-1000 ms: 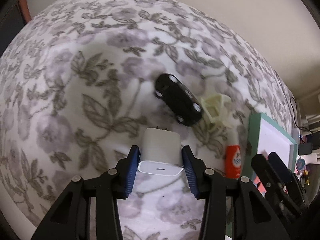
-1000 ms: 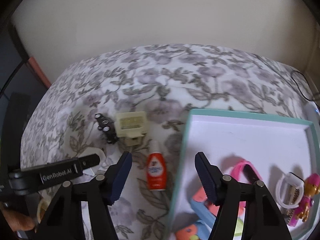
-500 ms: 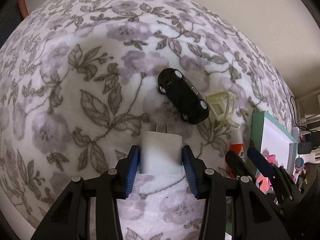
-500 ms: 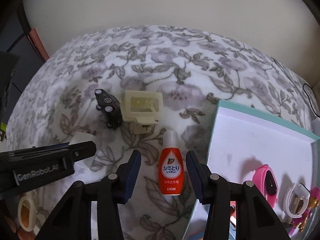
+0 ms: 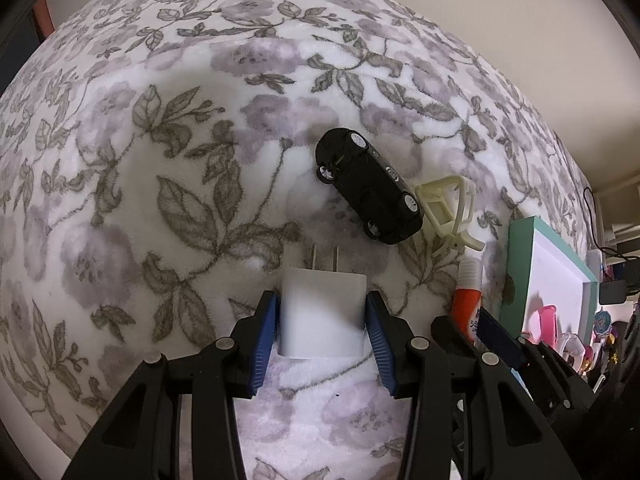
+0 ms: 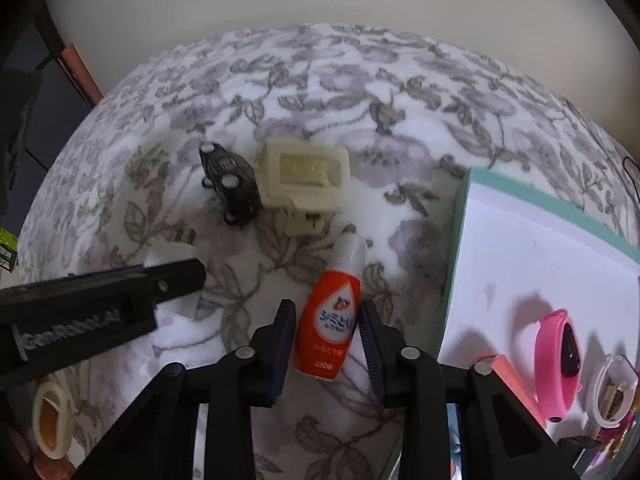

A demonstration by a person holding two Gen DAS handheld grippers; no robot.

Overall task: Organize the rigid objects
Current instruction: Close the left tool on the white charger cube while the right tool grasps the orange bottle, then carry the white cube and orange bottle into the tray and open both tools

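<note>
On the floral blanket (image 5: 120, 200), my left tongs (image 5: 323, 330) clamp the charger (image 5: 322, 312) while my right tongs (image 6: 326, 338) narrowly straddle the bottle (image 6: 332, 320); next, squeeze and carry both to the tray (image 6: 540, 248) at 3 o'clock.

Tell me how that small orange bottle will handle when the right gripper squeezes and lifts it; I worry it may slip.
The orange bottle looks like smooth, glossy plastic with rounded sides, so it may slide or twist between the right gripper pads. It seems small and probably light. Lying on the soft floral blanket, it could roll sideways if nudged.
</note>
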